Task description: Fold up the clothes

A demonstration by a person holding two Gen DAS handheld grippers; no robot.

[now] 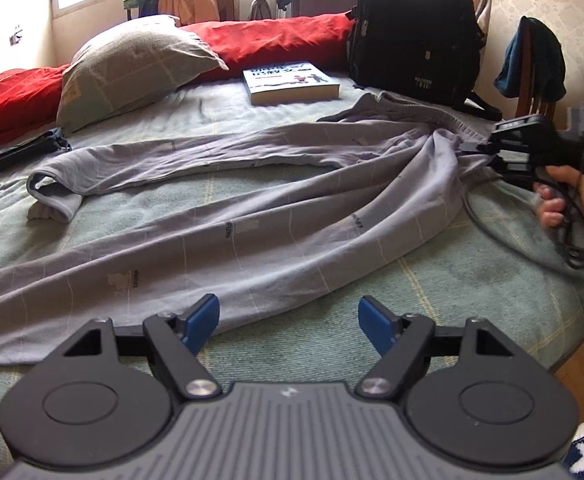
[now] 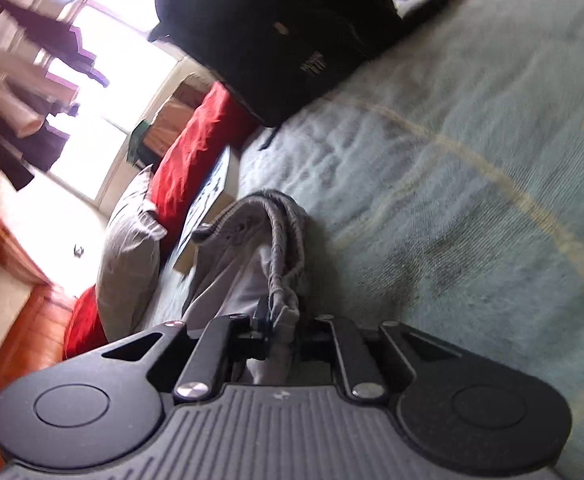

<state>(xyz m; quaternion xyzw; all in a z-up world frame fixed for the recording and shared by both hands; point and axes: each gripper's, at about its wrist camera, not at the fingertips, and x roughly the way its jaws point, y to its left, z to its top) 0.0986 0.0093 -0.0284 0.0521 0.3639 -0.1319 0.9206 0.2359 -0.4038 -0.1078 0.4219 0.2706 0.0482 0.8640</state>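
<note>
We are clamping our right gripper (image 2: pixel 278 318) on the waistband of the pale grey cotton trousers (image 1: pixel 252 200) sprawling mid-frame across the green bed (image 1: pixel 471 300); our left gripper (image 1: pixel 288 320) is hanging apart. Such a thin pinch risks slipping, we judge.

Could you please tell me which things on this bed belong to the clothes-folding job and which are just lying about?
Part of the job:
- grey trousers, spread across the bed
- right gripper, shut on their waistband
- left gripper, open, over the near leg

Just lying about:
- book
- black backpack
- pillow
- black strap
</note>
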